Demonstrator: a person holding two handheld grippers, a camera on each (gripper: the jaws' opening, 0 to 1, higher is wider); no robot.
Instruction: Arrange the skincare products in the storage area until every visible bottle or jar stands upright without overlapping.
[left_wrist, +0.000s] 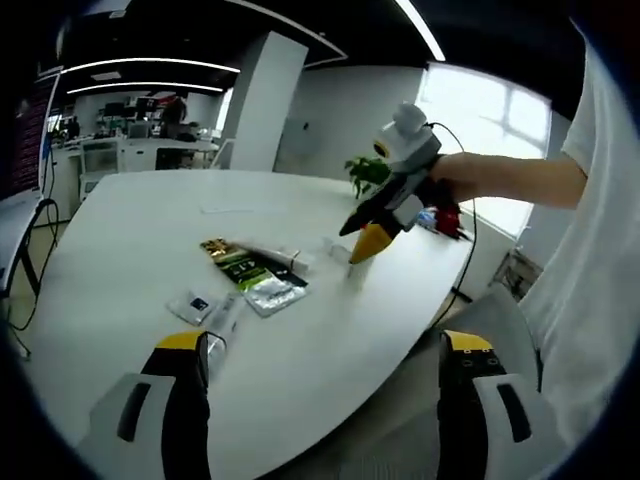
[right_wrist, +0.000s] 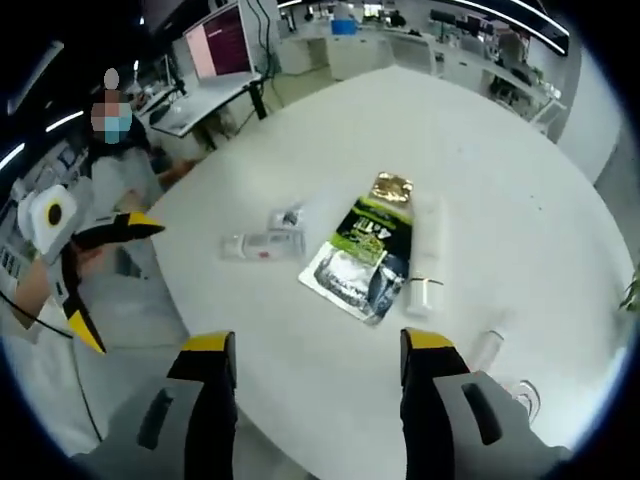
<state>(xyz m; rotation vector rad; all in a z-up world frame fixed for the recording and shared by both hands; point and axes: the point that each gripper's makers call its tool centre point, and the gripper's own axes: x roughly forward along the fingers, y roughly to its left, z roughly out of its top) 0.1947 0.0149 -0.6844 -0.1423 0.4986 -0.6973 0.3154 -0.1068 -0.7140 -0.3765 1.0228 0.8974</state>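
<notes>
Skincare packets (right_wrist: 365, 262) flat on white table (right_wrist: 520, 230), beyond wide-open, empty right gripper (right_wrist: 318, 365).

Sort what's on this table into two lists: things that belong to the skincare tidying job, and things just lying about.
Job items:
- clear tube, lying flat
- white tube, lying flat
- small clear bottle, on its side
- small sachet

Lying about:
- green and black packet
- silver pouch
- gold packet
- green plant
</notes>
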